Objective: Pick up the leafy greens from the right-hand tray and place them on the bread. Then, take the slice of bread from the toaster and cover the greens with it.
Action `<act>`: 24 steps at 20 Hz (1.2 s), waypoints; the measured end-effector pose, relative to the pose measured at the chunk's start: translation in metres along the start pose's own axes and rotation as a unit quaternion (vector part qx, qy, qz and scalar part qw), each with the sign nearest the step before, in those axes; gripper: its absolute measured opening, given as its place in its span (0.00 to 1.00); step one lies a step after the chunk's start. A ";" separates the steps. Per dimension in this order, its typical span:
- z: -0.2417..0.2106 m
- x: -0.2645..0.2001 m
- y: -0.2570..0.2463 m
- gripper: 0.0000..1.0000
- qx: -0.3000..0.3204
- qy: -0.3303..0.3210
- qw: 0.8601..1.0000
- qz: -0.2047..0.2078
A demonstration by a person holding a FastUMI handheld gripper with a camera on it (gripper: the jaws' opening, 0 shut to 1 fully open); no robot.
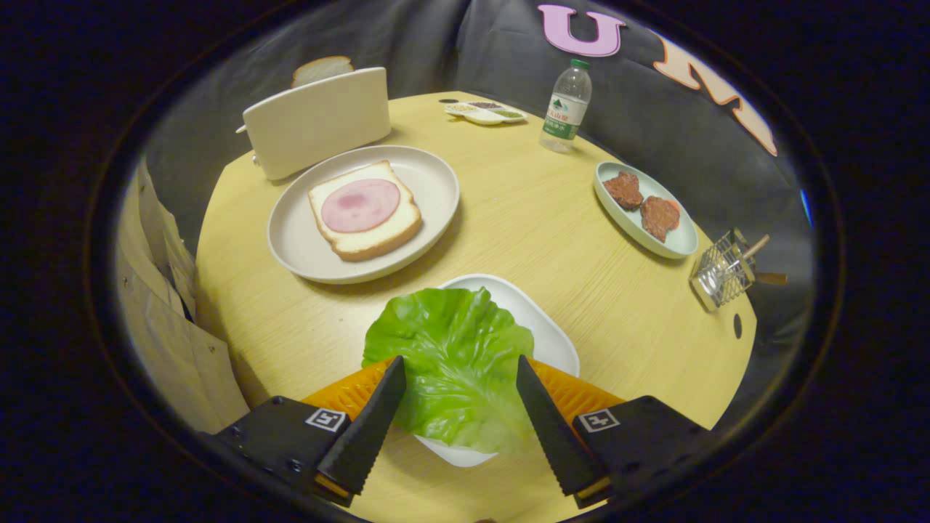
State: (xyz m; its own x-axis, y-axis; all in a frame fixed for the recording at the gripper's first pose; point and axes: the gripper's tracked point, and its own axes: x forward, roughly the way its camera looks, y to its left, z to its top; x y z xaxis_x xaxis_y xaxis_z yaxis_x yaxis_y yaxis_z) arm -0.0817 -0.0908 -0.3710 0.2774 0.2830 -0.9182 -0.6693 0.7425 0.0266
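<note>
A round wooden table [552, 240] is seen from just above the gripper [458, 367], whose two fingers [367, 428] are spread wide apart and grasp nothing. Between the fingers a large green lettuce leaf [454, 363] is spread over a white tray [541, 319], which is partly covered by it. The leaf lies between the two tips, but whether either tip touches it cannot be told.

Beyond the tray, to the left, a pale round plate [290, 240] is set on the table. On it a slice of bread [363, 243] is laid flat, topped with a round pink slice of ham [361, 205]. Just behind the plate a cream toaster [316, 120] is placed, with a second slice of bread [322, 69] standing up out of it.

To the right, an oval light-blue dish [639, 232] holding two brown meat patties [643, 203] is seen. Nearby, at the table's edge, a small wire basket [721, 272] is placed. At the far side, a water bottle [566, 107] stands upright beside a small divided condiment dish [485, 112].
</note>
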 end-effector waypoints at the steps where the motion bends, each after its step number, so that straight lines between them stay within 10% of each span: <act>1: -0.003 0.002 0.001 0.97 0.007 0.006 1.000 0.004; 7: -0.005 0.005 0.002 0.97 0.057 0.013 0.998 0.023; 24: -0.005 -0.002 0.005 0.07 0.050 0.025 0.998 -0.002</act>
State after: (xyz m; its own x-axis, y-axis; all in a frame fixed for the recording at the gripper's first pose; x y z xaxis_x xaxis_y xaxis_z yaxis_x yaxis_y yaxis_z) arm -0.0894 -0.0905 -0.3708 0.2437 0.2507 -0.9369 -0.5957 0.8010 0.0594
